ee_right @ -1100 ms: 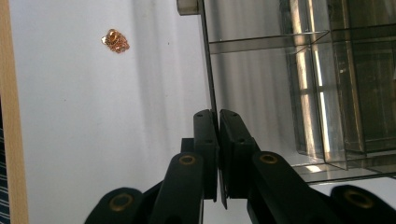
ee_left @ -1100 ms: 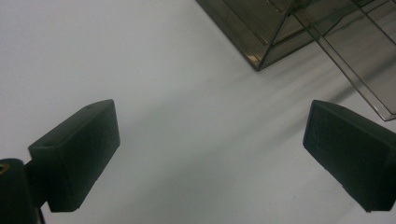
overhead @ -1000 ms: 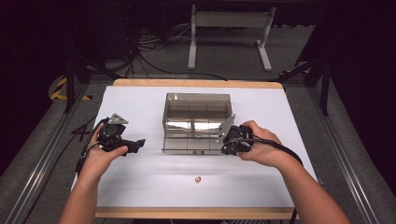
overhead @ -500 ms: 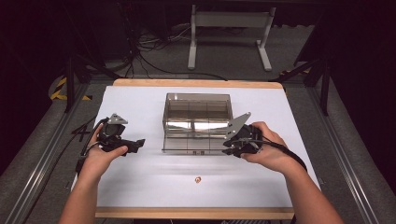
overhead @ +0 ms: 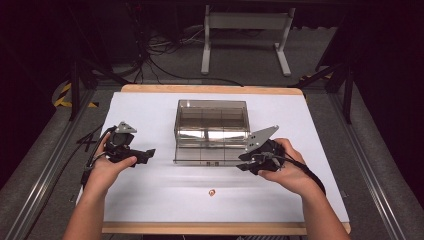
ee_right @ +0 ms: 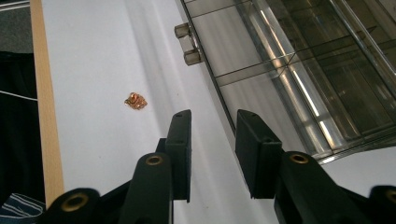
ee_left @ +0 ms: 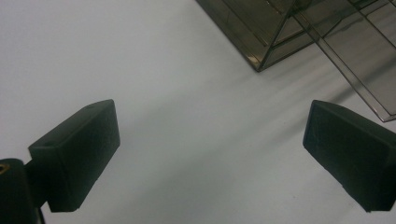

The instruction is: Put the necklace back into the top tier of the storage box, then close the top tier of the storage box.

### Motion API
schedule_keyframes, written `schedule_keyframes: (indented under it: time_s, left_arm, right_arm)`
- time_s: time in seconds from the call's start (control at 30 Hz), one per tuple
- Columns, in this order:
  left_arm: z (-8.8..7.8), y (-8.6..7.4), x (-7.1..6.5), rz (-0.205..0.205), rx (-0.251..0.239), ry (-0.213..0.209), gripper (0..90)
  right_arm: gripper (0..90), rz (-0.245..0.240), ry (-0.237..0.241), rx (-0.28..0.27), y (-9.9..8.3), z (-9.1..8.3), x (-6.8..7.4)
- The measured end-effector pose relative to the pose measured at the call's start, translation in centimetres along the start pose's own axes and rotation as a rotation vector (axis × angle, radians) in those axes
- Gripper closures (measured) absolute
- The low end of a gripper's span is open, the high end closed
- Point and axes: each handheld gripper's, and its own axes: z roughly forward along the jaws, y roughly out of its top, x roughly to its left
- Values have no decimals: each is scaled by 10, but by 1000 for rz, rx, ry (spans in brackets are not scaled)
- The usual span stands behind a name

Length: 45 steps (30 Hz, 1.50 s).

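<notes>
A clear smoky plastic box [overhead: 211, 131] with inner compartments sits in the middle of the white counter [overhead: 150, 110], its lid lying open flat toward the person. The right tongs [overhead: 243, 162] hover at the box's front right corner, just beside the lid's edge. In the right gripper view their jaws stand a little apart beside the rim of the lid [ee_right: 261, 93], near its two small round knobs [ee_right: 187, 44]; they have just been opening, and nothing is clamped between them. The left tongs [overhead: 149, 153] are held over the bare counter to the left of the box, well apart from it. In the left gripper view they [ee_left: 210, 154] gape wide with only the white surface between the jaws, and a corner of the box [ee_left: 261, 60] shows farther off. A small coppery, crumpled-looking item [overhead: 212, 192] lies alone on the counter in front of the box, near the wooden front edge [overhead: 200, 228]. In the right gripper view it [ee_right: 135, 101] lies to the left of the jaws, touching neither pair of tongs.
</notes>
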Motion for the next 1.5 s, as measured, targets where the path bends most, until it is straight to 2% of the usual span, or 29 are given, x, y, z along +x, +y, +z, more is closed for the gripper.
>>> schedule_keyframes:
  time_s: [0.37, 0.6, 0.67, 1.03, 1.3, 1.5]
  left_arm:
    - [2, 1, 1, -4, 0, -3, 45]
    - [2, 2, 2, 2, 2, -1, 46]
    - [1, 1, 2, -7, -6, -3, 46]
    - [-1, -1, 2, -2, 4, 8, 45]
    - [-5, -4, -1, 20, 11, 19, 45]
    - [-7, -7, 0, 16, 13, 23, 45]
  right_arm:
    - [635, 34, 9, 9, 4, 9, 13]
    - [633, 6, 32, 27, 10, 21, 23]
    - [633, 2, 34, 29, 11, 22, 25]
    - [631, -33, 66, 51, 17, 34, 33]
    - [626, -74, 112, 79, 24, 52, 40]
    - [618, -93, 127, 89, 27, 65, 44]
